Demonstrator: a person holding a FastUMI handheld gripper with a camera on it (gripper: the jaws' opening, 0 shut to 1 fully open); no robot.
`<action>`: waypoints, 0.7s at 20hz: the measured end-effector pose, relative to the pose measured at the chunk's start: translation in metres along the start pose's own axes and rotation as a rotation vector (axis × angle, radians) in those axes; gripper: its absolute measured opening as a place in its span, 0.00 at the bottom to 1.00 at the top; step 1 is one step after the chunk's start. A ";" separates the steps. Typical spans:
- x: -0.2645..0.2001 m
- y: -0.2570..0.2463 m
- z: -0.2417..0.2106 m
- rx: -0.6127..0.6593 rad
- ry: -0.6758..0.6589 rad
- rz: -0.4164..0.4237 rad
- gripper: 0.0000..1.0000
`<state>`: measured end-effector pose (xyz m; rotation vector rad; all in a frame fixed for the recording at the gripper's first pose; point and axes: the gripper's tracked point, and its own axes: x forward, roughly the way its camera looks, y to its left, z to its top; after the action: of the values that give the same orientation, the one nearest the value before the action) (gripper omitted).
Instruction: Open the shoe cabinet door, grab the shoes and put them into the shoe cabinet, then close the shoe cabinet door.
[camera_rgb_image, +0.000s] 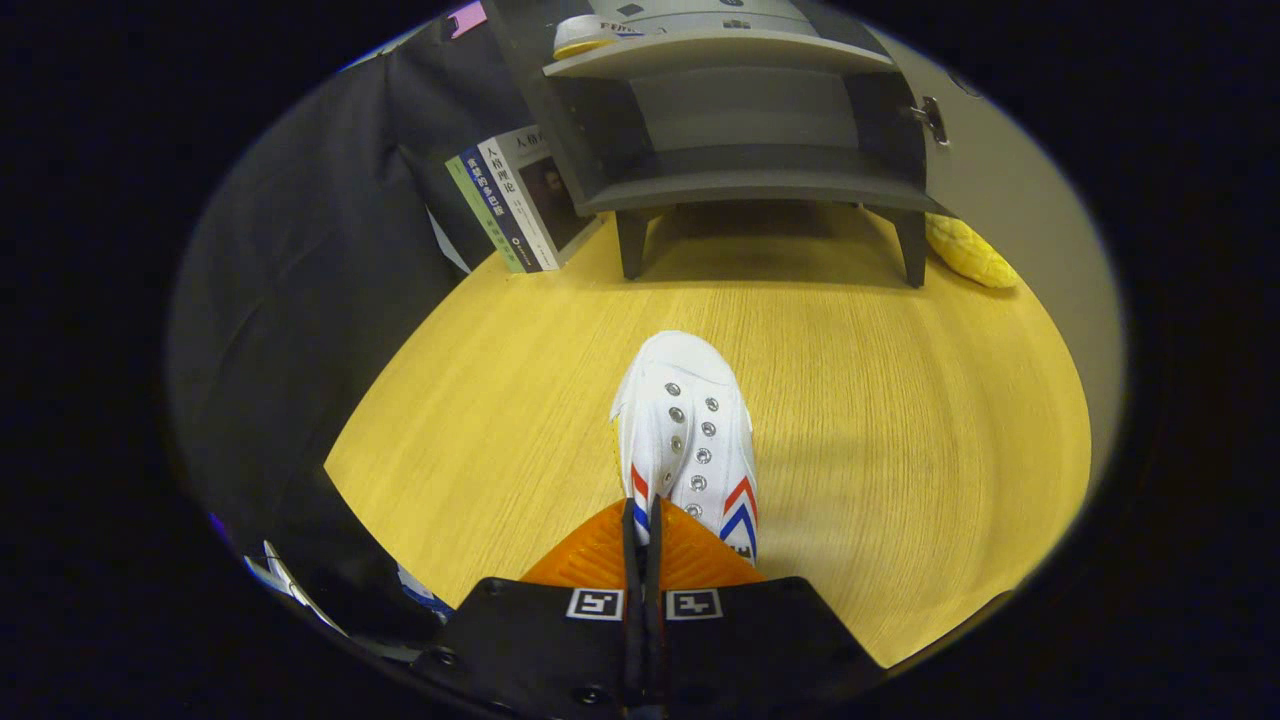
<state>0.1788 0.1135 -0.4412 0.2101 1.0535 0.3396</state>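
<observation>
Gripper (641, 545): seen from its own camera; the two fingers are pressed almost together, pinching what appears to be the collar at the heel of a white shoe, so the jaws are narrow and closed on that thin edge.
Shoe (688, 440): a white canvas sneaker with red and blue chevrons on its sides and metal eyelets; it is held by its rear end, toe pointed away from the fingers toward the cabinet, probably so it can be slid in toe first.
Table (900, 420): a light wood-grain surface lies under the shoe; whether the sole is touching it or lifted cannot be told.
Shoe cabinet (740, 130): a grey unit on short legs stands well beyond the shoe at the far side of the table; its door (985, 170) is swung open to the right, leaving the shelves exposed.
Second shoe (585, 35): a white shoe with a yellowish sole is already placed on the upper shelf.
Books (510, 200): leaned against the cabinet's left side.
Yellow object (968, 250): a soft-looking item lies beside the right leg.
Stage: the door is judged open, one shoe stowed, this one being carried.
</observation>
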 end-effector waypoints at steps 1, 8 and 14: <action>-0.004 0.004 0.008 0.013 -0.020 0.013 0.01; -0.038 0.035 0.083 0.049 -0.163 0.110 0.01; -0.077 0.048 0.160 0.071 -0.302 0.163 0.01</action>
<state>0.2759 0.1285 -0.2862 0.3992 0.7523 0.4036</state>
